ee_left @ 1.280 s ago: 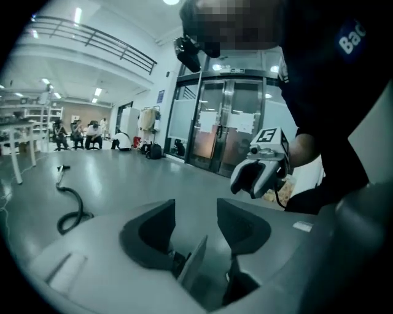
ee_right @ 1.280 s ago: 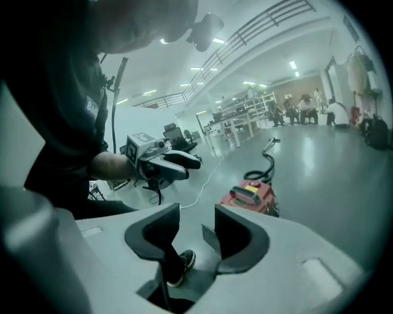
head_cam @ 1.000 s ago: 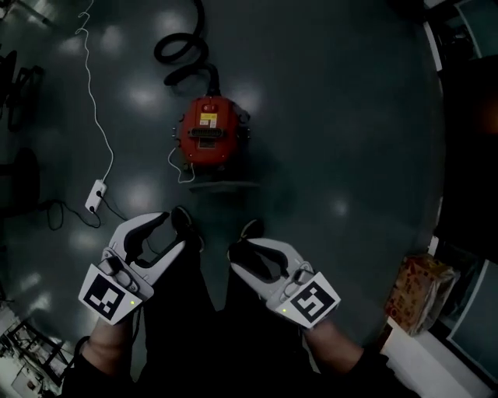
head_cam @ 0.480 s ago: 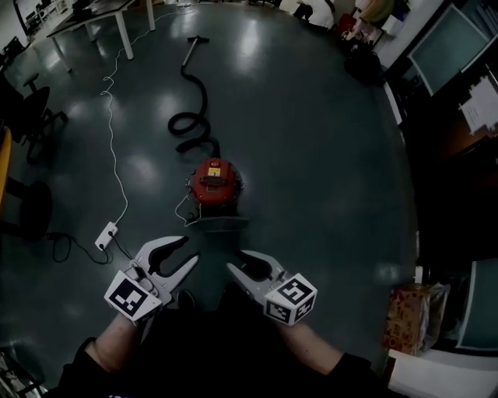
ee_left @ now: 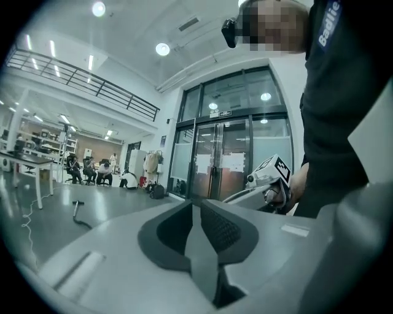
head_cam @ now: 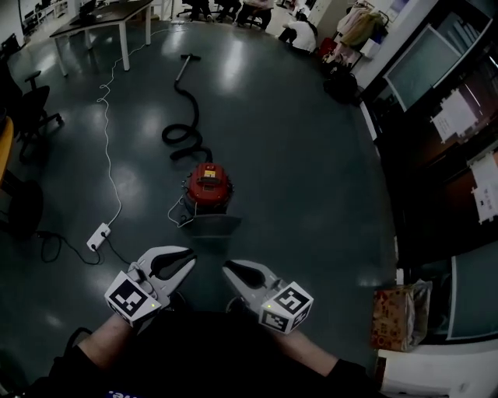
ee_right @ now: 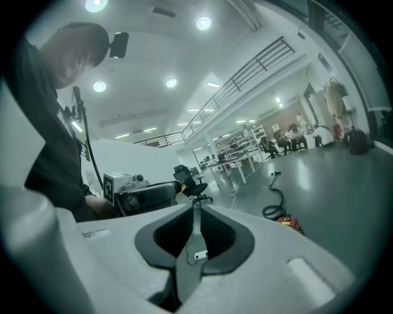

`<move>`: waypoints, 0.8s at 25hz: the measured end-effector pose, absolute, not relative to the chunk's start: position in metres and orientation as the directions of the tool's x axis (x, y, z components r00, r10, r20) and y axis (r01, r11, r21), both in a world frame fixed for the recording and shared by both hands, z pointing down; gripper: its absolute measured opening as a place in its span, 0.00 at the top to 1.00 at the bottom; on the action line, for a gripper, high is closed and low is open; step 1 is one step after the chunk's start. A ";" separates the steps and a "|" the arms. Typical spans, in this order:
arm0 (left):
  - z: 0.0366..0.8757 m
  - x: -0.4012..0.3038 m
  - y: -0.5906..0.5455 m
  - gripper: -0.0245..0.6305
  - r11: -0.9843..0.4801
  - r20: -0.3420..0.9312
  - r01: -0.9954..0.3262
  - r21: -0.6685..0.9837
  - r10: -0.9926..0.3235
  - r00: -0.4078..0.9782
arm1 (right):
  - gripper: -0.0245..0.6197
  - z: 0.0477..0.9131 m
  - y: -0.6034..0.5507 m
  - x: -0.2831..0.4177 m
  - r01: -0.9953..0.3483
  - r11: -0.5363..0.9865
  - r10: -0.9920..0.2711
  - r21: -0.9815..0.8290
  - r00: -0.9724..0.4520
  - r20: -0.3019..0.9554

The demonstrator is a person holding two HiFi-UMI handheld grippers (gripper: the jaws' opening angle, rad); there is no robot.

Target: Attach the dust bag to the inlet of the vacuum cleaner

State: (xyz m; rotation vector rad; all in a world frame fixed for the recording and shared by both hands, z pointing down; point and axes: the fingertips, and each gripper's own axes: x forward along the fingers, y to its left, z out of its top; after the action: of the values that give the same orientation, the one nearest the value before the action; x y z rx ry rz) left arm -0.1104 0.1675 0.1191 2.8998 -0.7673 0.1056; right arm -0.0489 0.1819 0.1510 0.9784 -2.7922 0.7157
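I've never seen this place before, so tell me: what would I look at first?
The bright red vacuum cleaner stands out in the middle of the dark, shiny floor, with its black hose curling away behind it. At the bottom of the head view, the left gripper and the right gripper point toward it, side by side. Their jaws are closing with nothing between them.

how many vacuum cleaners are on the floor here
1. The red vacuum cleaner stands mid-floor, with its black hose snaking away toward the table. Others could be hidden beyond the frame.
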 end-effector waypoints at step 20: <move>0.095 -0.027 0.230 0.96 -0.837 0.130 -0.538 0.099 -0.525 0.841 | 0.96 0.105 0.224 0.015 -0.518 0.823 -0.511 -0.234 -0.855 0.093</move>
State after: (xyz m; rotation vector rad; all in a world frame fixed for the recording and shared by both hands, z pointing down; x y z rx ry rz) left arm -0.0267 0.2300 0.0950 2.8871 -0.8370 0.1470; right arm 0.0153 0.2238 0.1051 0.8389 -2.9740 0.3933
